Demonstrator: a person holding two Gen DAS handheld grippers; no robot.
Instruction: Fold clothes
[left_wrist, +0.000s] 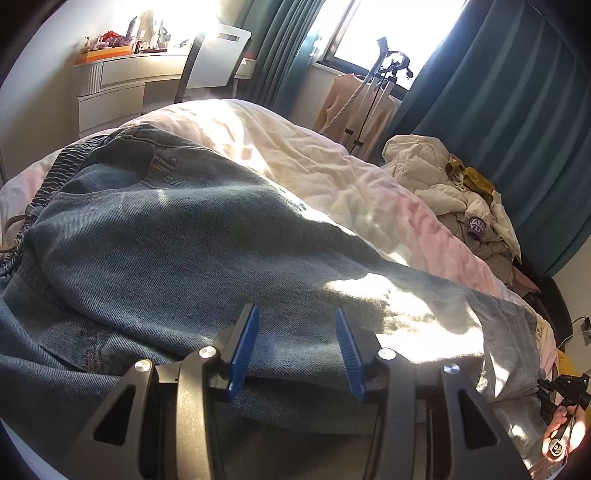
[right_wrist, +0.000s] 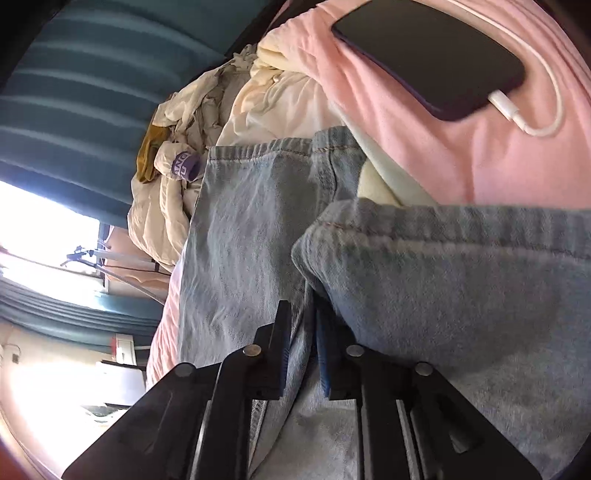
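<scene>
We find the jeans (left_wrist: 177, 236) spread over the pink-and-cream bedcover (left_wrist: 332, 173), waistband toward the far left of the left wrist view, legs running toward the bed's near edge. The left gripper (left_wrist: 295, 347) hovers just above the denim with its blue pads (left_wrist: 243, 347) well apart, grasping nothing. In the right wrist view, the right gripper (right_wrist: 301, 332) stands nearly clenched, a fold of denim running between its fingers near the leg hems (right_wrist: 280, 147); we cannot tell whether the pads press on it. A phone (right_wrist: 428, 59) on a white cable (right_wrist: 546, 103) lies beyond. A heap of clothes (left_wrist: 454, 192) lies beside the curtain (left_wrist: 509, 122).
</scene>
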